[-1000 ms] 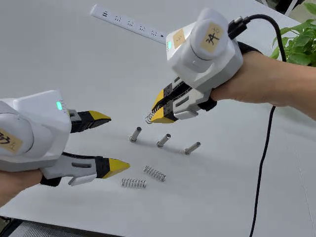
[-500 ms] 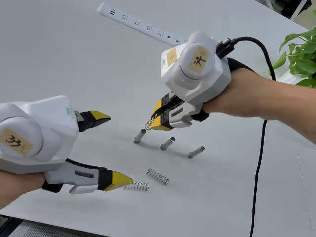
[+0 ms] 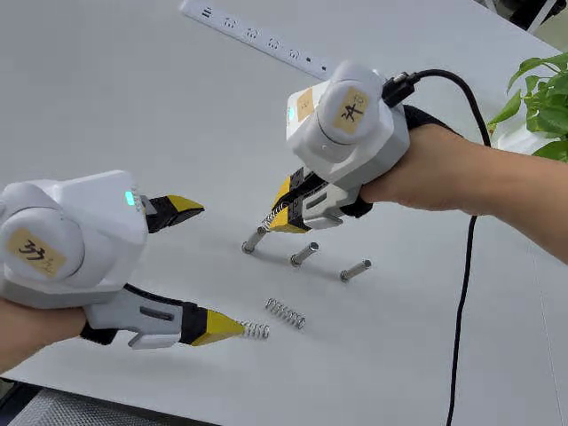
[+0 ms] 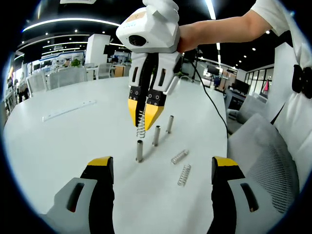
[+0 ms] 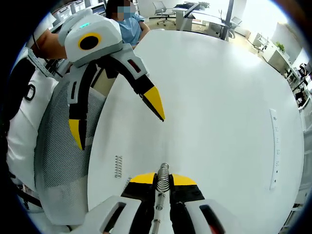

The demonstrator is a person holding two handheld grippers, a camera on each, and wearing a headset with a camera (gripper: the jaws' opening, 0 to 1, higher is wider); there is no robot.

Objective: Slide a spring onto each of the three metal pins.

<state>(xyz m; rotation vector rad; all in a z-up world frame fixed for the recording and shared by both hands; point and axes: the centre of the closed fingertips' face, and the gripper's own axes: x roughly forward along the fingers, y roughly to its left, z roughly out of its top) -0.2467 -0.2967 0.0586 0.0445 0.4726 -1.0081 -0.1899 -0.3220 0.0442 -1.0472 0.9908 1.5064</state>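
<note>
Three metal pins stand in a row on the white table: left pin (image 3: 255, 240), middle pin (image 3: 303, 255), right pin (image 3: 356, 270). My right gripper (image 3: 282, 220) is shut on a spring (image 3: 269, 222), (image 5: 163, 180), whose lower end hangs just above the left pin (image 4: 139, 151). Two loose springs lie in front of the pins: one (image 3: 286, 312) in the open, the other (image 3: 256, 330) partly hidden by my left gripper's lower jaw. My left gripper (image 3: 210, 266), (image 4: 162, 165) stands open on the near left with nothing between its fingers.
A white power strip (image 3: 266, 40) lies at the far side of the table. A black cable (image 3: 466, 266) trails from the right gripper down the right side. Green plant leaves (image 3: 541, 106) sit at the right edge.
The right gripper has come down with its spring, closer to the left pin's top. The left gripper's lower jaw has slid right, over the near loose spring.
</note>
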